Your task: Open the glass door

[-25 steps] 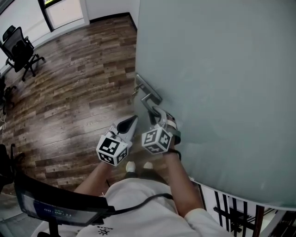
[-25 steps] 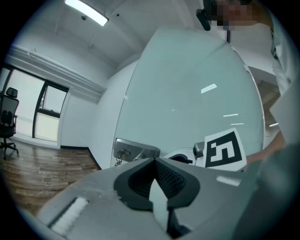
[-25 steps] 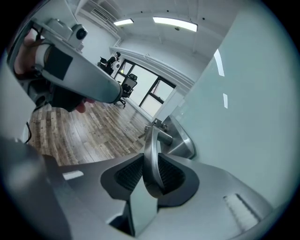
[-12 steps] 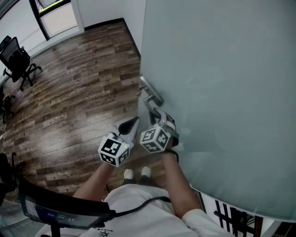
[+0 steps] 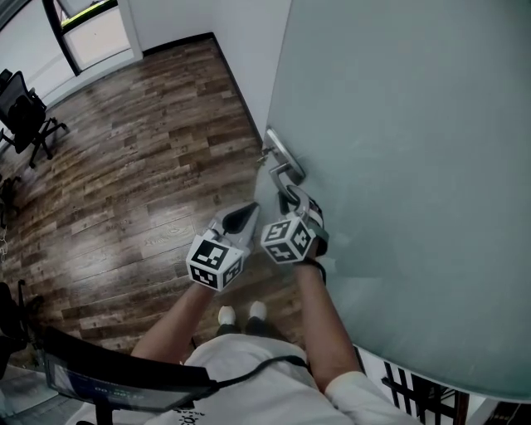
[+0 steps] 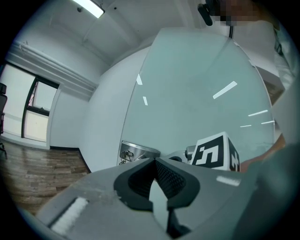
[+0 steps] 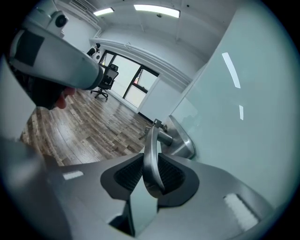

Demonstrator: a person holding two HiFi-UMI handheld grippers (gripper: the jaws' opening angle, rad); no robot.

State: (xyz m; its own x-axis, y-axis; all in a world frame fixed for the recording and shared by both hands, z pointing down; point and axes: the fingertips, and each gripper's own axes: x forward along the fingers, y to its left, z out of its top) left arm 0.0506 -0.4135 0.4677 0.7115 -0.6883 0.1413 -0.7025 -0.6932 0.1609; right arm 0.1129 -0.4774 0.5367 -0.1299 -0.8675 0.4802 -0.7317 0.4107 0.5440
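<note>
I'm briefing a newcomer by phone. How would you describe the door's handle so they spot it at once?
Find the frosted glass door. Near its left edge sits a steel plate; the handle is the curved silver lever jutting from it, clamped in the right tongs.

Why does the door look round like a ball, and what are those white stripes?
Left gripper view: the wide lens bends the glass door into a curve; the stripes are likely glare from the ceiling light. Right gripper view: same bend, same stripes.
</note>
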